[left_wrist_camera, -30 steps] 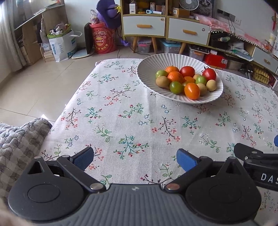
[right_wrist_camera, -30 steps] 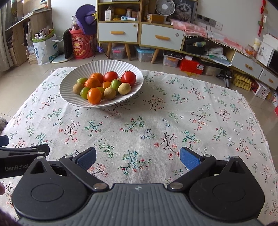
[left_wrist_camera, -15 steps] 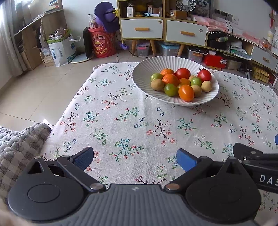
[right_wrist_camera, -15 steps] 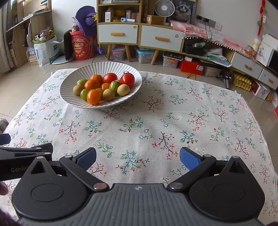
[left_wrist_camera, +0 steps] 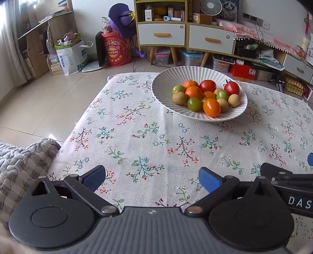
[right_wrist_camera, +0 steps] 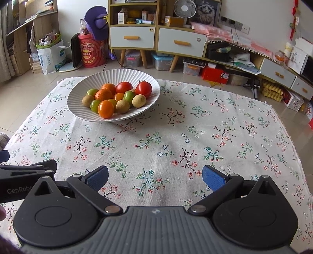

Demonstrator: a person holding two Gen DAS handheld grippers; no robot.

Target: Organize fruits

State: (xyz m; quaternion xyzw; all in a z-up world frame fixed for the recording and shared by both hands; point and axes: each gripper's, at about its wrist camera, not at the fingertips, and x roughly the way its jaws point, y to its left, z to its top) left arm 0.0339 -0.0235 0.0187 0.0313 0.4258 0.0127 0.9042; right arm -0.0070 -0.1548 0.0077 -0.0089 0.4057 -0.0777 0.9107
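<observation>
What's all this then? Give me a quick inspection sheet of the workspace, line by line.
Surface: floral tablecloth, bare apart from the bowl.
Job's things: white ribbed bowl holding mixed fruit: red, orange, green and tan, all piled together.
Clutter: nothing seen on the cloth.
Grippers: left gripper and right gripper low over the near edge, jaws open, holding nothing.
Cables: cords on the floor and the wall behind; none on the table.
Surroundings: drawer cabinet, fan, red bucket, storage boxes, quilt.

I'm working in a home living room: a floral tablecloth (right_wrist_camera: 176, 140), a drawer cabinet (right_wrist_camera: 156, 39) with a desk fan (right_wrist_camera: 184, 8), tiled floor (left_wrist_camera: 49, 93).
</observation>
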